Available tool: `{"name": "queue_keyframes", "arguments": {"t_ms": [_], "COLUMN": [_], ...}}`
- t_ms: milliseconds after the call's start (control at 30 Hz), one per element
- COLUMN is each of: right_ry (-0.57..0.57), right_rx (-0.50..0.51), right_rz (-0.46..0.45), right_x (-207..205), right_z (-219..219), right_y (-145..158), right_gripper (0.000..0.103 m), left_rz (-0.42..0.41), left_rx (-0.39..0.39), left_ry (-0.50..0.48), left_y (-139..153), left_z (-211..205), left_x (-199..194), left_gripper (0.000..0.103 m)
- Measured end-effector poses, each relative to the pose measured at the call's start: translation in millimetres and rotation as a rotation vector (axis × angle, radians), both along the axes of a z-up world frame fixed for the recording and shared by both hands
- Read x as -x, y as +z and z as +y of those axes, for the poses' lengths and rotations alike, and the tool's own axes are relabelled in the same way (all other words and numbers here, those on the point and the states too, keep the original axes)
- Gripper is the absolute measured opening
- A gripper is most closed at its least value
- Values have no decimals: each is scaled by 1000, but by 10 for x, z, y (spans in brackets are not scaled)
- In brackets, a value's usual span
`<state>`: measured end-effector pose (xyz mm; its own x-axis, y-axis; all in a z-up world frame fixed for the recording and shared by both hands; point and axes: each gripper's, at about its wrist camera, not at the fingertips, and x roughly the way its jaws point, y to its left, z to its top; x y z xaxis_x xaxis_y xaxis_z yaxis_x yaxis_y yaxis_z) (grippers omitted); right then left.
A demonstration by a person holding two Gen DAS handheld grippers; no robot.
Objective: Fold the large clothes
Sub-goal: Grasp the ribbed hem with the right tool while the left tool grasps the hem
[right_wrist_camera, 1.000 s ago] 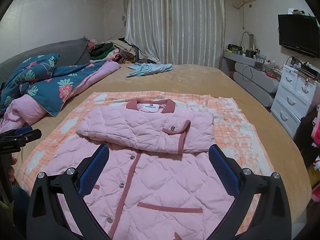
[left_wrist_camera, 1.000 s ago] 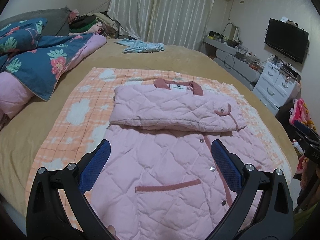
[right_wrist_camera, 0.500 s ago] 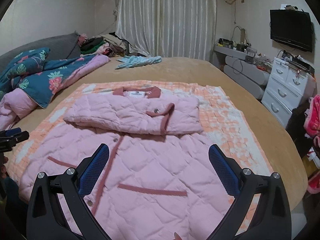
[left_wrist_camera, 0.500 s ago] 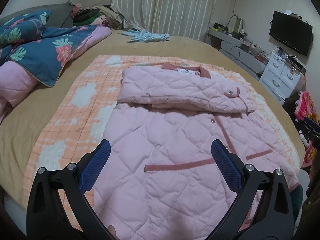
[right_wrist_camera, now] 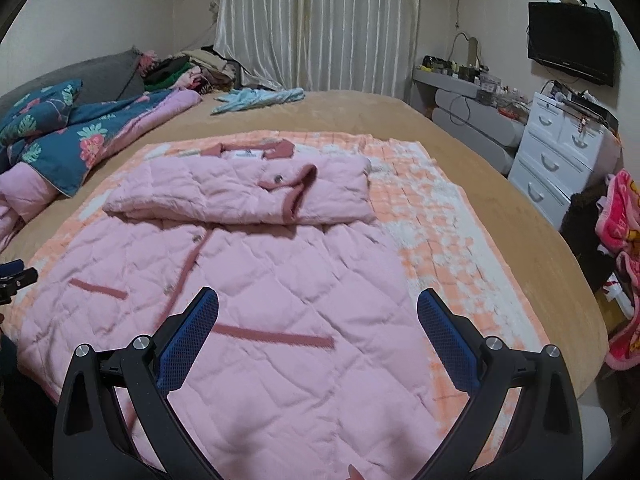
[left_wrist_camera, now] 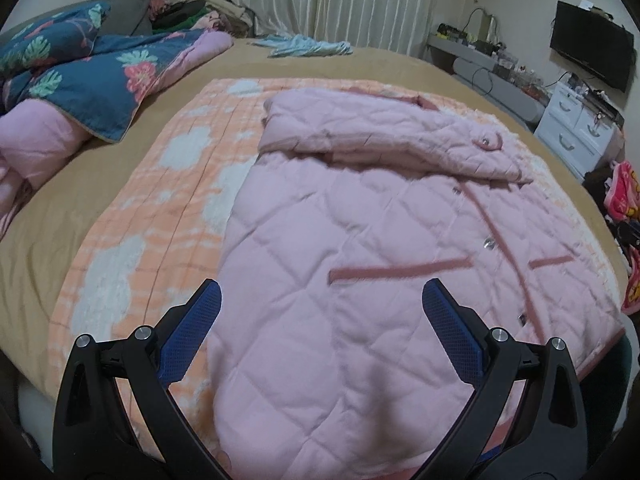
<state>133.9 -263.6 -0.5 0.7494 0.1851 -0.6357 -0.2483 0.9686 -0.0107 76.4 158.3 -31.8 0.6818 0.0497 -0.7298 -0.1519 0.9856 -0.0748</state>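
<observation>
Pink quilted jacket with dusty-rose trim lies flat on the orange-and-white checked blanket over the tan bed, sleeves folded across the chest at the far end. Left claw spread wide, empty, over the near-left hem. Right claw equally wide, empty, over the near-right hem.

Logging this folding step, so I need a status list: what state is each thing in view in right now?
Left claw: open, empty, over the jacket's hem end.
Right claw: open, empty, over the hem end.
Pink quilted jacket: front up, buttoned, sleeves folded across the chest.
Orange checked blanket: spread flat under the jacket.
Floral quilt: bunched at the bedside.
Curtains: drawn.
TV: off.
</observation>
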Motion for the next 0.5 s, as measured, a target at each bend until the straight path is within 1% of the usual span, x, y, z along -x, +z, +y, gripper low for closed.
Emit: {"name": "queue_keyframes", "arguments": {"t_ms": [167, 333, 500], "right_ry": [-10, -33, -57], "right_rx": [40, 49, 50], "right_rz": [63, 131, 202], "right_x": [10, 35, 69], "right_z": [-135, -316, -520], "right_y": [-223, -446, -657], "right_gripper": [99, 99, 99], "left_rz": [47, 90, 125], "left_rx": [16, 57, 74], "left_ry": [20, 44, 52], "left_y": [-180, -339, -448], "left_z": [126, 292, 355], "left_x": [92, 187, 259], "left_gripper": [95, 95, 95]}}
